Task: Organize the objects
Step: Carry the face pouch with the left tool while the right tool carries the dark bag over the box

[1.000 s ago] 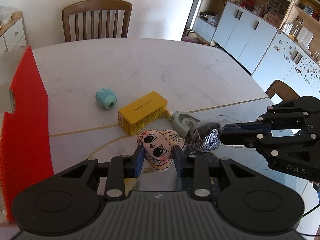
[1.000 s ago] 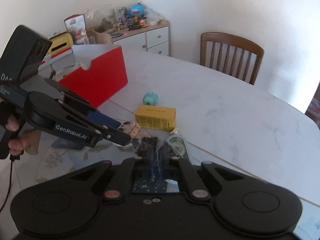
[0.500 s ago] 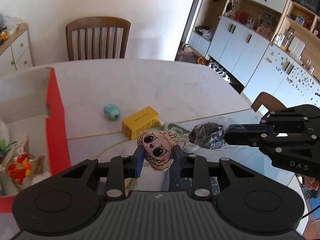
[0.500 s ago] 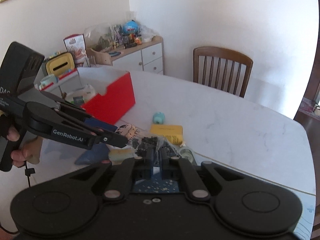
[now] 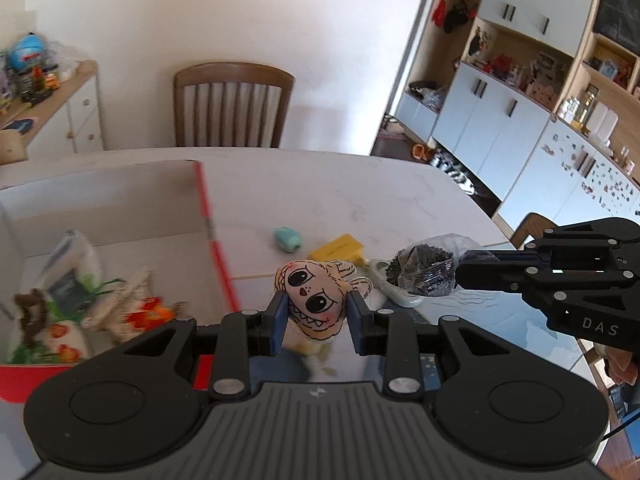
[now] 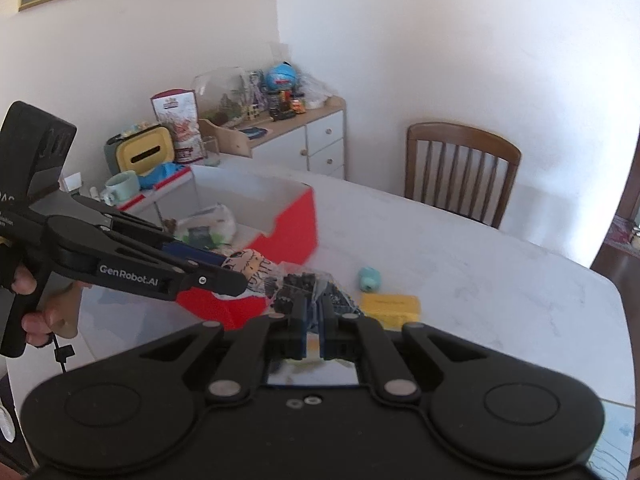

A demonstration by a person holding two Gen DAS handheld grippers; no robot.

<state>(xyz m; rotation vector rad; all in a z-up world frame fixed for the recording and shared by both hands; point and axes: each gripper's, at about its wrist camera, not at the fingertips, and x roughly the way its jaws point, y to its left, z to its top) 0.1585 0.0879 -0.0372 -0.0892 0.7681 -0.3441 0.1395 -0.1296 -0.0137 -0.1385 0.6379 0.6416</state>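
Two things are in the air near the red box (image 5: 218,248), a cartoon-face pouch (image 5: 316,296) grasped in the left claw (image 5: 316,322) and a clear bag of dark bits (image 5: 424,274) pinched by the clenched right claw (image 6: 314,330), while a teal toy (image 5: 287,239) and a yellow box (image 5: 340,249) wait on the surface (image 5: 360,196).

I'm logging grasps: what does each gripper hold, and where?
Left gripper: cartoon-face toy, by its sides. Right gripper: clear bag of dark pieces, by its edge.

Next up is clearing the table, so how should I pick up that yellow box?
Grip the yellow box across its two long sides, coming from above. It lies flat on the table with its broad face up, clear of the teal toy beside it.
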